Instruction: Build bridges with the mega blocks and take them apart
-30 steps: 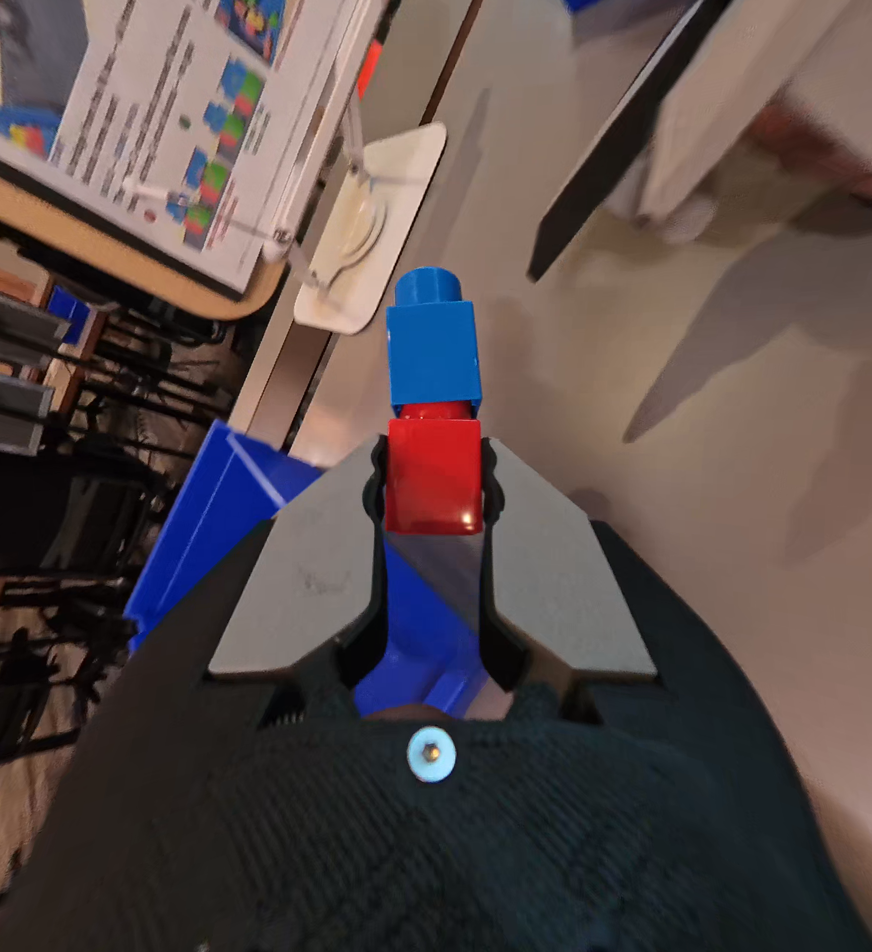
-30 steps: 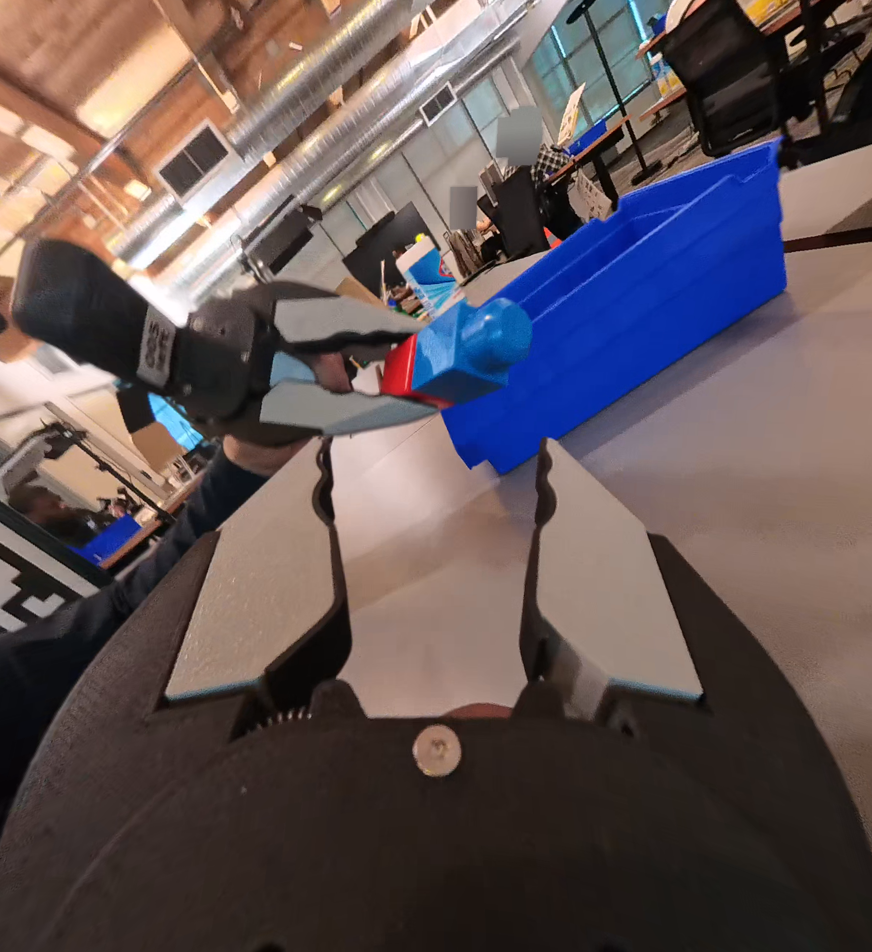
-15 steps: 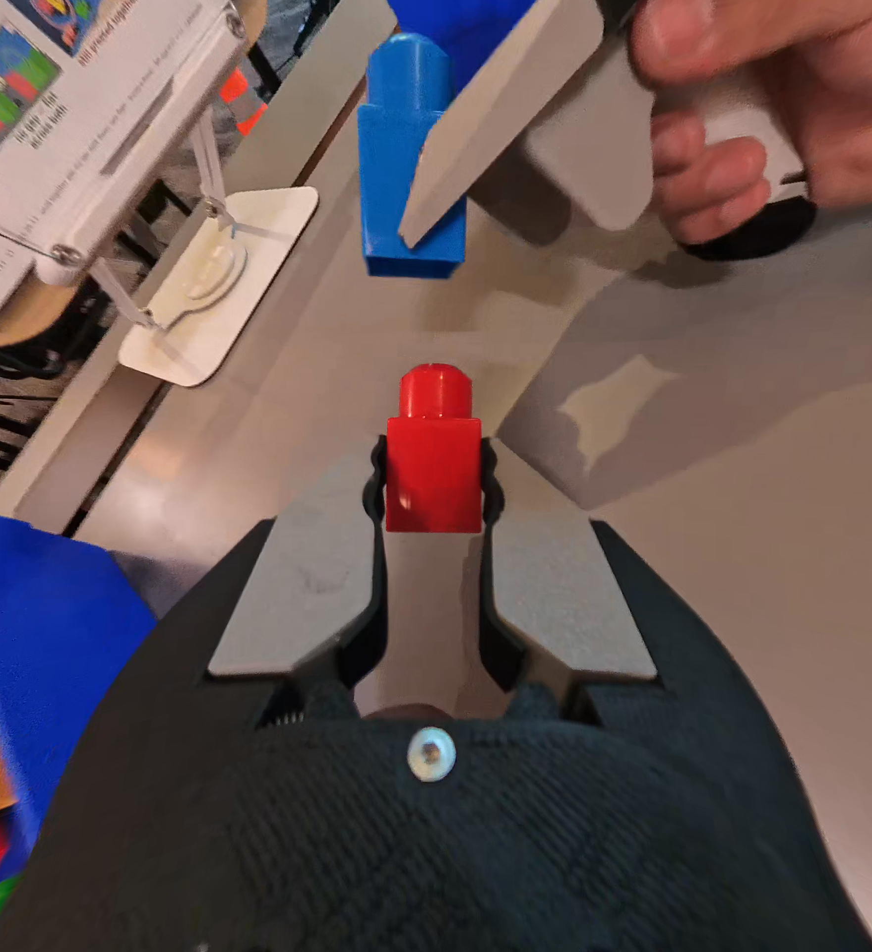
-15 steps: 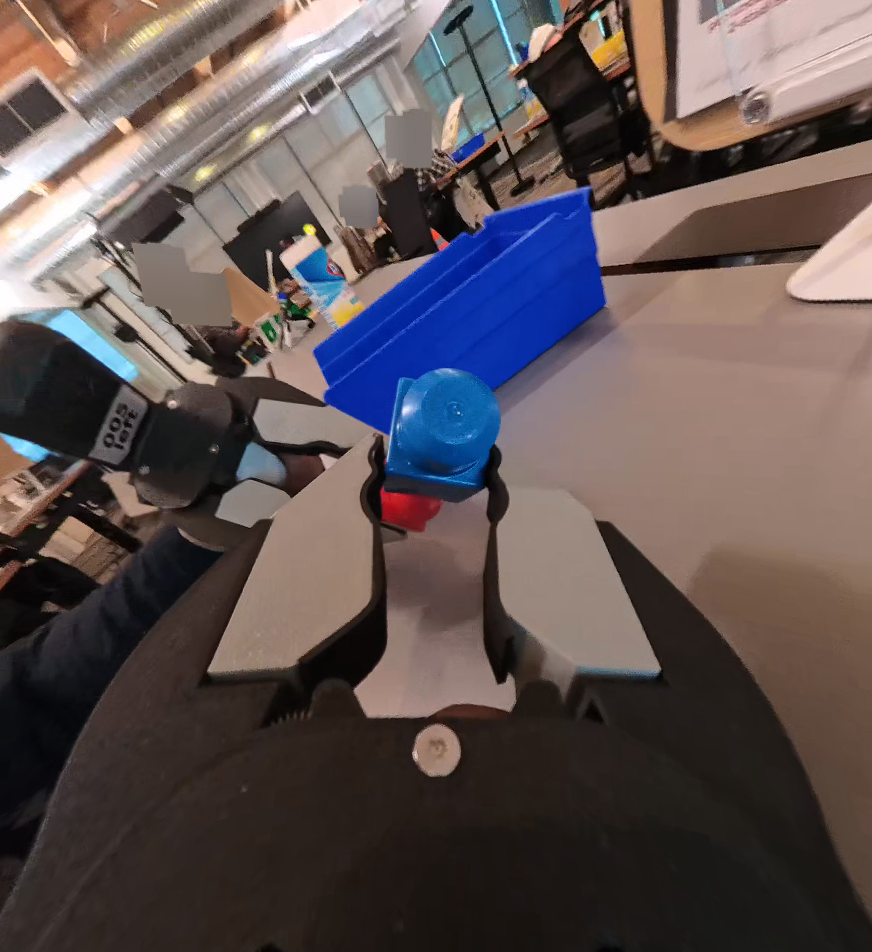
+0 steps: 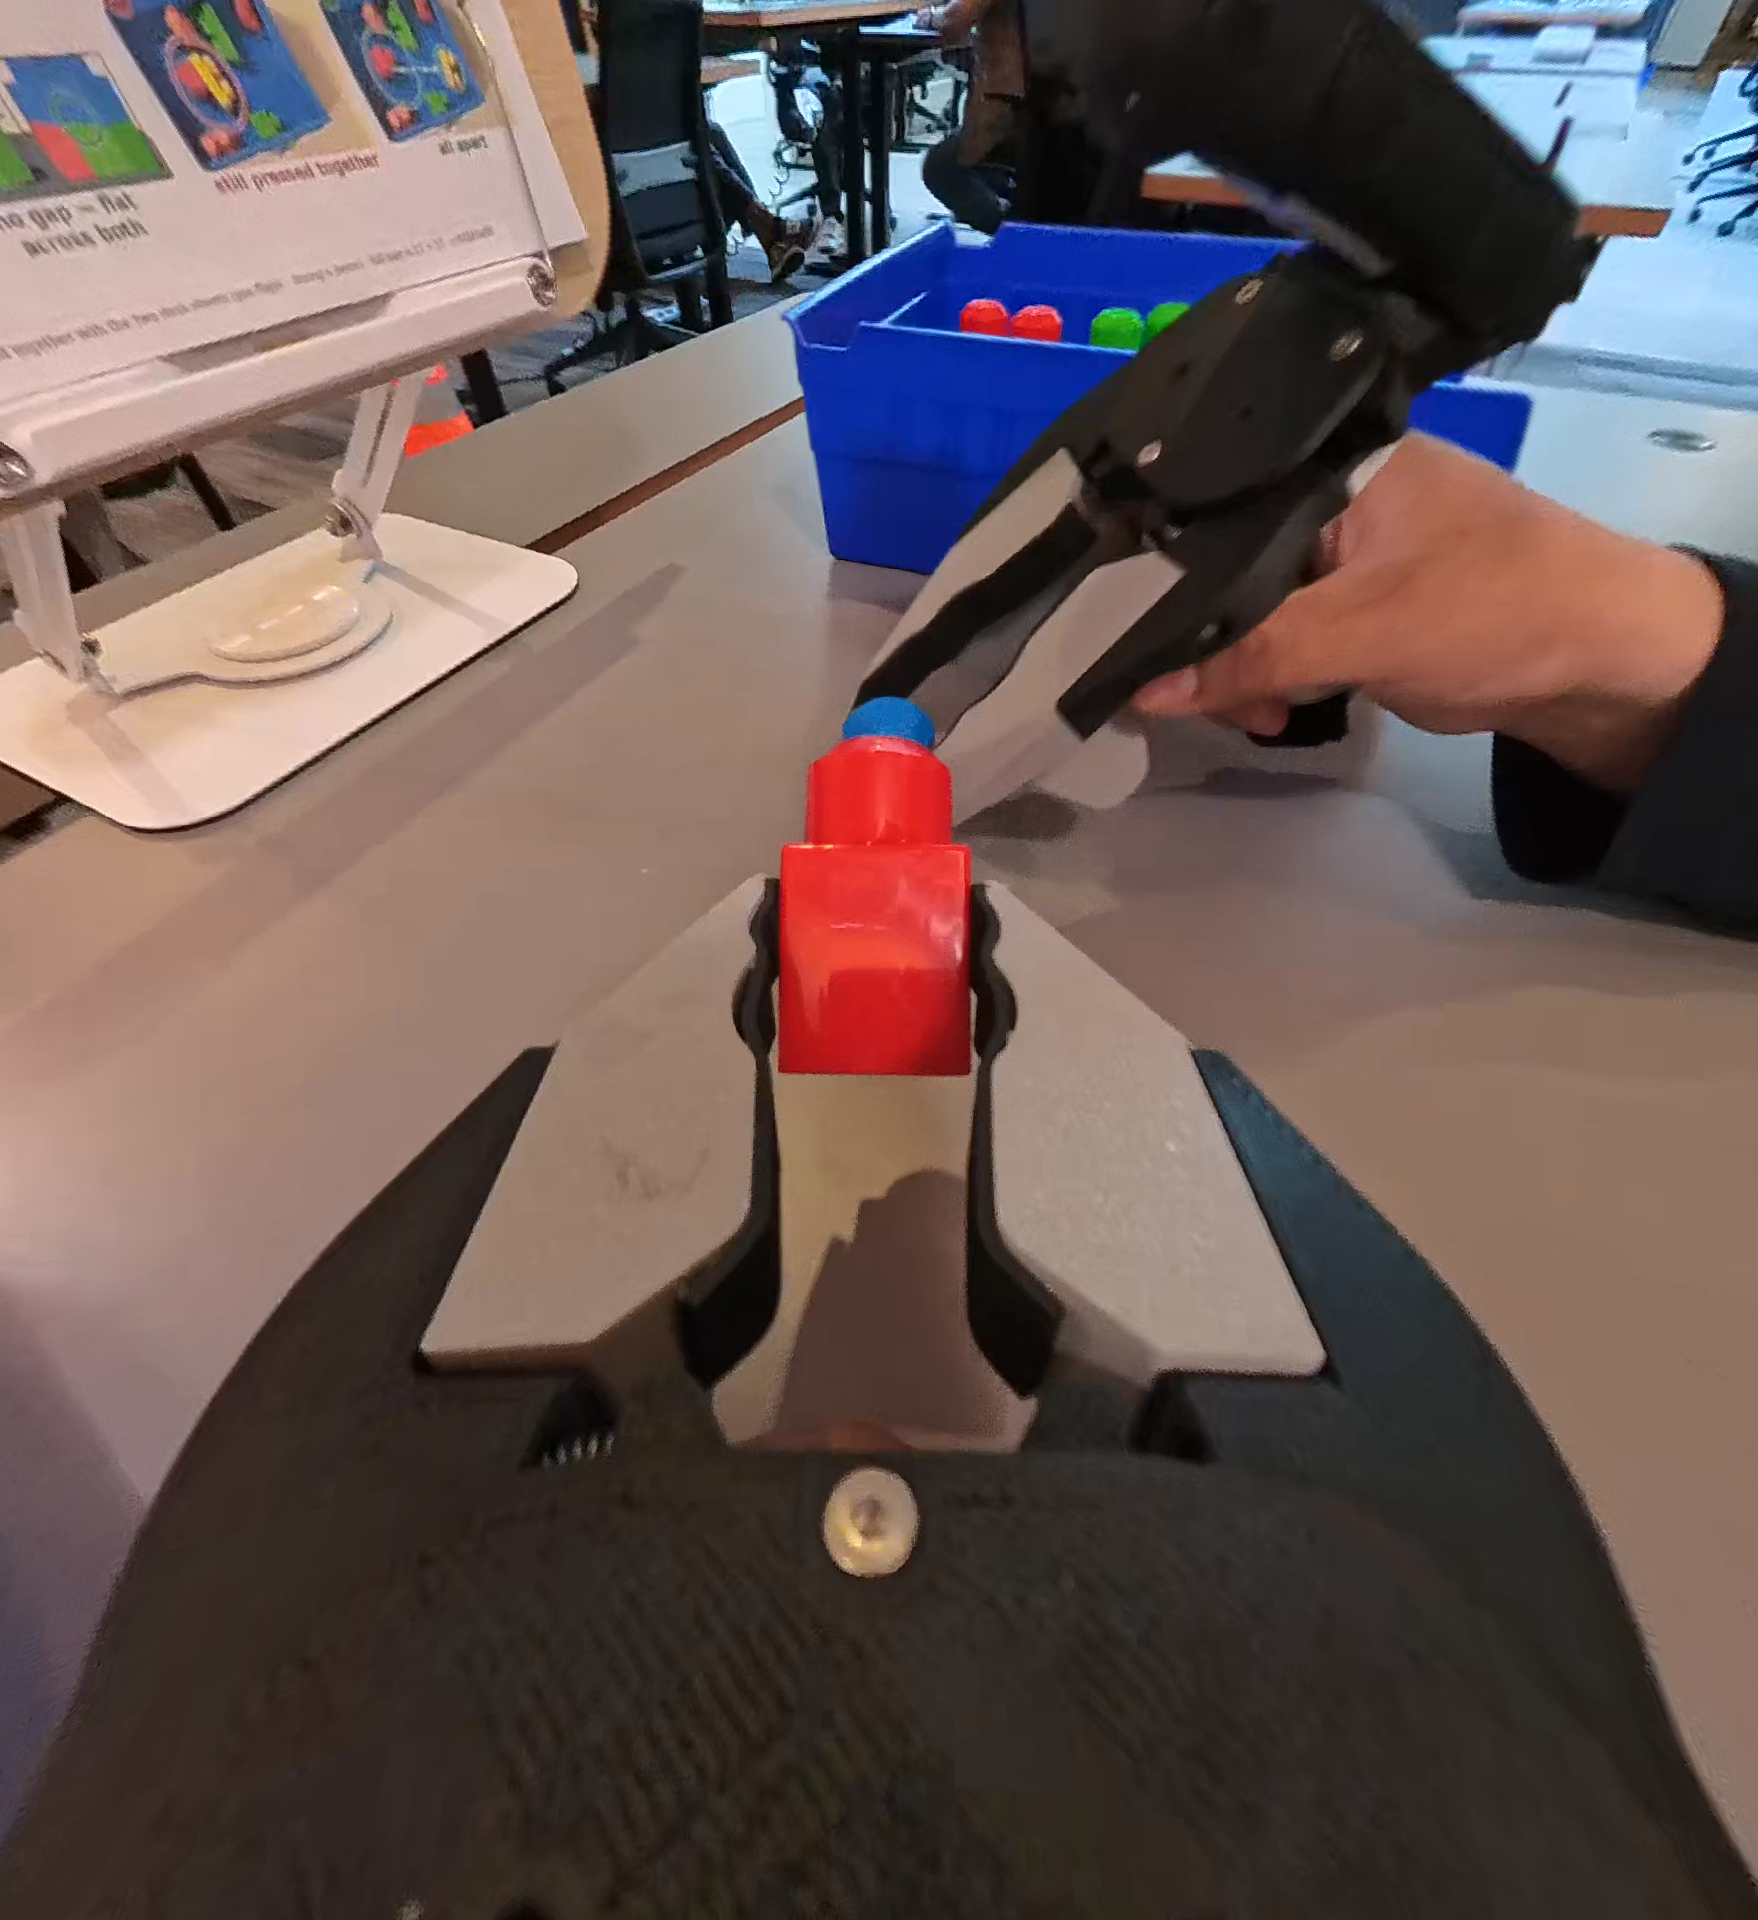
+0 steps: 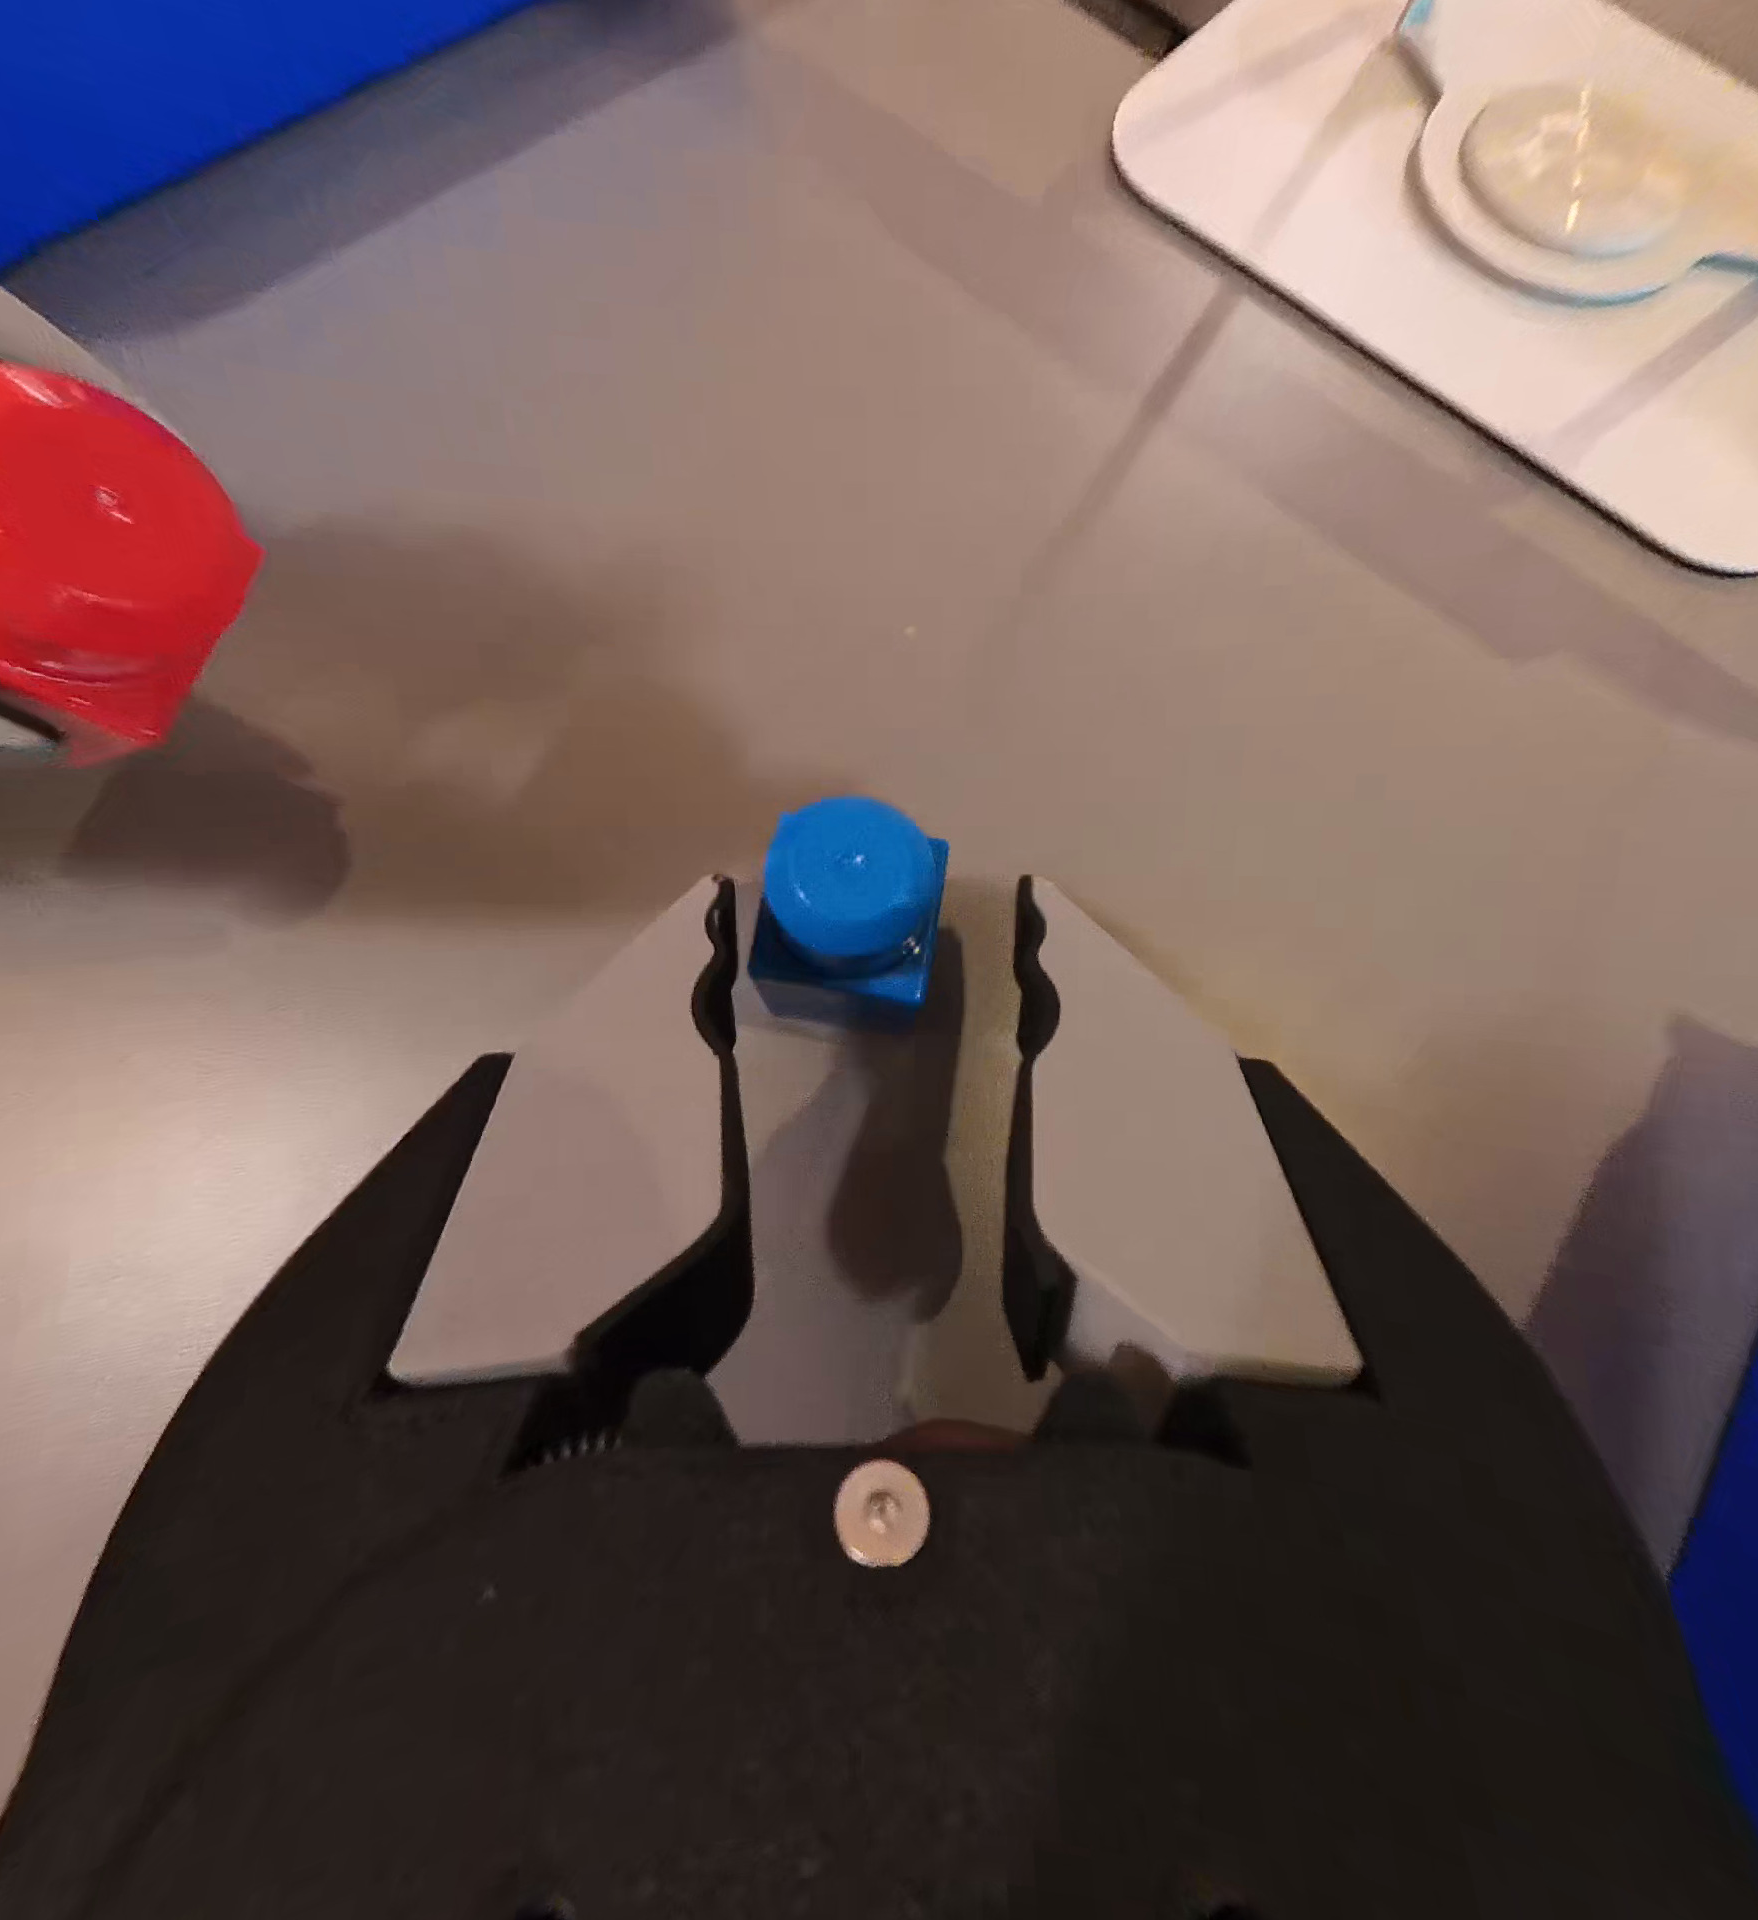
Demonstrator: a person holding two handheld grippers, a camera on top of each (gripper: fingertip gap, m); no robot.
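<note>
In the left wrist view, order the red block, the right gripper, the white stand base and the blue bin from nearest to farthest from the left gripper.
1. red block, clamped between its fingers
2. right gripper, ahead, slightly right
3. white stand base, ahead left
4. blue bin, far right

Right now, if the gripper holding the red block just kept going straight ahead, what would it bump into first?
Probably the blue block on the table, just beyond the red block that the left gripper clamps. The right gripper is there too. Depth is hard to judge.
</note>
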